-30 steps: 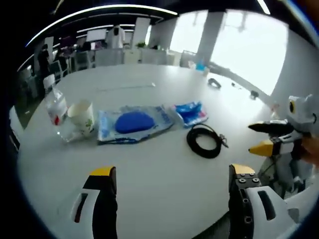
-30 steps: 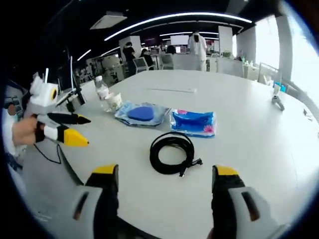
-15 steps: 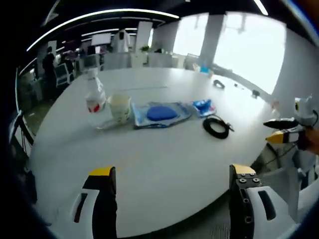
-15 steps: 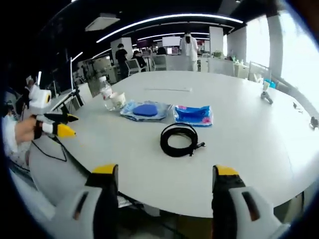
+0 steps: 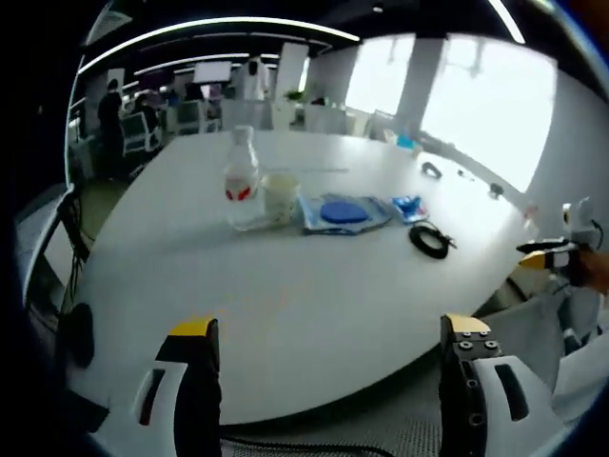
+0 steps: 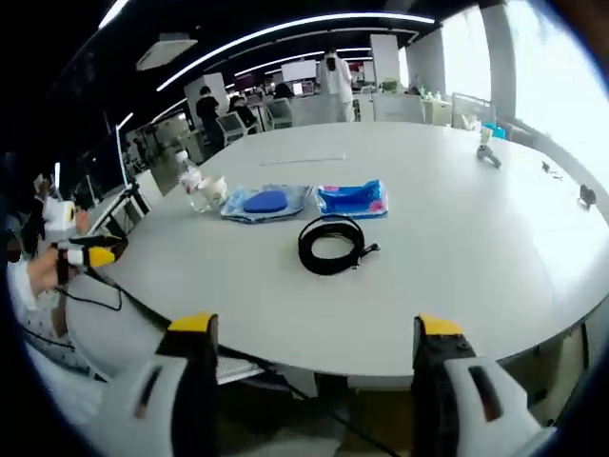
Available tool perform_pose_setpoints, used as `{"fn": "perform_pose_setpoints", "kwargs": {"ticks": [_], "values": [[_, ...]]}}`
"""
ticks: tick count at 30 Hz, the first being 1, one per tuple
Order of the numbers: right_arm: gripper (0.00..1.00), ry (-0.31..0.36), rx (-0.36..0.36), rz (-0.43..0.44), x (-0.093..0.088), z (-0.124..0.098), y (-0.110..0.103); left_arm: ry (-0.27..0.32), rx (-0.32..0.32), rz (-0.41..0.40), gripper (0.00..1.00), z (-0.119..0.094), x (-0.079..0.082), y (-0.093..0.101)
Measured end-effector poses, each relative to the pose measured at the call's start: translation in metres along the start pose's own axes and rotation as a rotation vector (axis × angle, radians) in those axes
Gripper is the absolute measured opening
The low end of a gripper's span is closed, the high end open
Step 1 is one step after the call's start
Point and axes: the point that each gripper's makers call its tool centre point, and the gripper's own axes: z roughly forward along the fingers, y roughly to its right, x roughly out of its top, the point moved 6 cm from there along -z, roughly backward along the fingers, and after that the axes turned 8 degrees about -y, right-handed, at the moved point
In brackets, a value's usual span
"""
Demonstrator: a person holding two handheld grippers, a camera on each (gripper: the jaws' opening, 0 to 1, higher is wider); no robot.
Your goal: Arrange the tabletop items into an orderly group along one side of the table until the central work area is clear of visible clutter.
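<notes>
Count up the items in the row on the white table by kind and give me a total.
Bottle: 1
Cup: 1
Blue packets: 2
Coiled black cable: 1
Total: 5

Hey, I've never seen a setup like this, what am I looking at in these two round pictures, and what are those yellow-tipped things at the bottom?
No robot arm here: a person holds a two-jaw gripper in each hand, and a fisheye camera rides on each, looking forward along its jaws. The yellow-tipped prongs at the bottom are those jaws. In the left gripper view the left gripper is open and holds nothing; in the right gripper view the right gripper is open and empty too. Each view also catches the other gripper at its edge.

Both look over a big white round table in an office. In a row on it lie a clear water bottle, a paper cup, a clear pouch with a blue round thing inside, a blue packet, and nearer the right gripper's camera a coiled black cable. Some small things lie at the far edge.
</notes>
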Motion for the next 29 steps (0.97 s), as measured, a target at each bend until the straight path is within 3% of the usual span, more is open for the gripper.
{"fn": "perform_pose_setpoints", "kwargs": {"ticks": [29], "values": [[0.83,-0.037,-0.015,0.010,-0.012,0.002,-0.001,-0.015,-0.028,-0.033,0.92,0.005,-0.006,0.000]]}}
